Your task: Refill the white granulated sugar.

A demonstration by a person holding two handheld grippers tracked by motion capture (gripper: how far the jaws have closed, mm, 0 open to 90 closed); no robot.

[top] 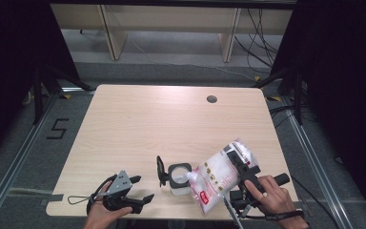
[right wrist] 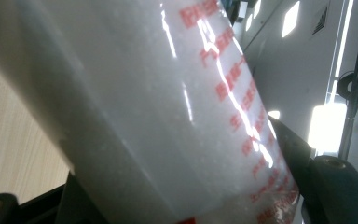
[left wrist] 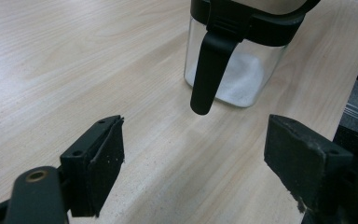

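Right hand-held gripper [top: 236, 164]: jaws clamped on a white pouch [top: 219, 177] with red print, gripping it across the upper body. In the right gripper view the pouch [right wrist: 168, 116] sits between both black jaws, white granular fill visible through the film. The pouch is tipped down to the left, its spout end [top: 194, 177] at the rim of the jar [top: 179, 177]. The person's right hand [top: 271, 195] wraps the handle near the table's front right edge, cable trailing off below.

Jar: clear glass, black collar, hinged black lid [top: 160, 171] flipped open and standing on its left side. Sits on the table [top: 171, 119] near the front edge, roughly centre. In the left gripper view the jar [left wrist: 242, 70] shows white granules in the bottom part, and a black lid tab [left wrist: 209, 74] hangs down its front face.

Left hand-held gripper [top: 140, 188]: jaws wide apart, nothing between them. It rests low at the front left of the table, pointed right toward the jar but well clear of it. Grey three-cornered plate [top: 120, 181] on top, the left hand [top: 102, 214] around the body. In the left gripper view both pads [left wrist: 105, 163] frame bare table, jar ahead of them.

Table: light wood, round cable hole [top: 212, 99] near the far right corner.
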